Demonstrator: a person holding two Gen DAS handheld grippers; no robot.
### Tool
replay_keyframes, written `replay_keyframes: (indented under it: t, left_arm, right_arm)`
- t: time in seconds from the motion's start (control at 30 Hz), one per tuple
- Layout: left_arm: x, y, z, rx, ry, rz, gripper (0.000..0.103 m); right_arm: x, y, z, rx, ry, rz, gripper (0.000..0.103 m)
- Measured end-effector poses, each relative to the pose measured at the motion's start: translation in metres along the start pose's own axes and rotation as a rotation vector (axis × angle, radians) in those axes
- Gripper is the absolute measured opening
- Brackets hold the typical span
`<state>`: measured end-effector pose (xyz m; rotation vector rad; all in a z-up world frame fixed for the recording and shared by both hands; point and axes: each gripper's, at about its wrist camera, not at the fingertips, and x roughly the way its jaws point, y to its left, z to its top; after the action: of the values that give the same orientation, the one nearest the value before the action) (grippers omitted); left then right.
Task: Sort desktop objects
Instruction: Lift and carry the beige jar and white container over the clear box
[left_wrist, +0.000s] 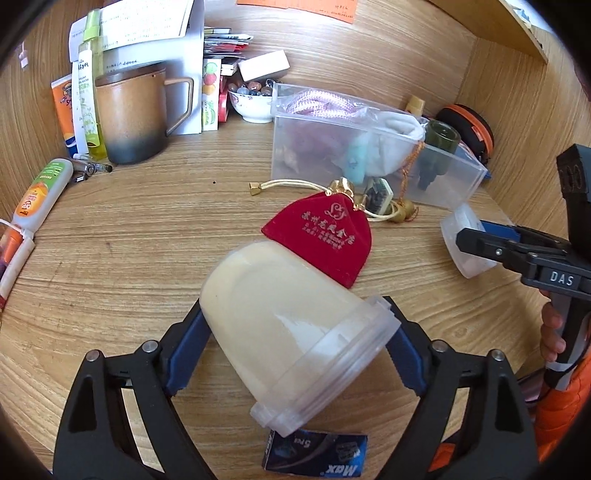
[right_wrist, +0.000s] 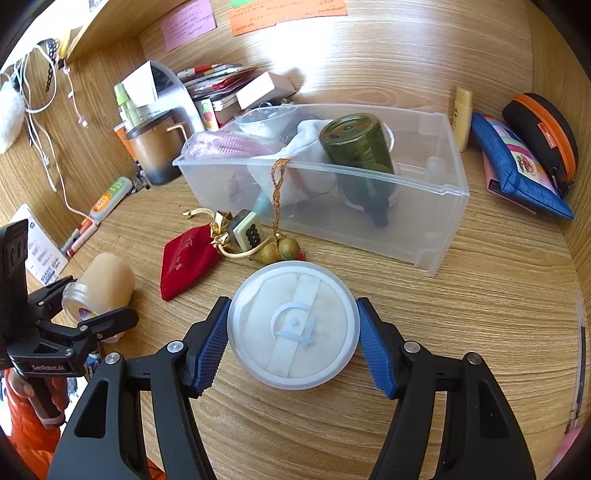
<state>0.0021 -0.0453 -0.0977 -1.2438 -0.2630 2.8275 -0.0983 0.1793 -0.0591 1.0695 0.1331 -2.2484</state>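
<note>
Surface: wood-grain, cluttered along the back.

Clear plastic bin: ahead of the right claw and slightly to its right, already holding a green bottle, white cloth and pink cord. Likely the drop target. Thin walls, so it'll slide if bumped.

Cream jar: lying on its side between the left claw pads, open mouth toward the camera. Claw is spread wide around it; the left pad sits on the wall, the right one is at the rim. Can't tell whether it's actually pinching. Judgement: light, stiff, smooth plastic; will roll and squirt out if squeezed on the curve. Grip across the straight body below the rim, not on the rim lip.

Round lid with puff: between the right claw pads, about half open, both pads on its edge, so it looks held. Flat, light and slick; edge grip is the only option.

Red velvet pouch: just beyond the jar, ahead of the left claw. Soft, pinch anywhere.

Mahjong tile and gourd charm: ahead of the right claw, tangled in cord. Expect them to drag together.
</note>
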Motion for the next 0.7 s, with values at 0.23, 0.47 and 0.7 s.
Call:
replay_keyframes:
  t: [0.23,0.47,0.7]
  left_arm:
    - [-0.003,-0.005,0.019,0.002,-0.04,-0.004,0.087]
    - [-0.014,-0.017,0.044,0.025,-0.095,-0.031,0.087]
    - [-0.022,-0.028,0.072,0.051,-0.138,-0.065,0.087]
  right_arm:
    - [-0.012,-0.004,0.005,0.001,-0.032,-0.012,0.063]
    - [-0.026,-0.005,0.015,-0.011,-0.067,-0.035,0.063]
    - [-0.043,-0.005,0.031,-0.023,-0.116,-0.061,0.063]
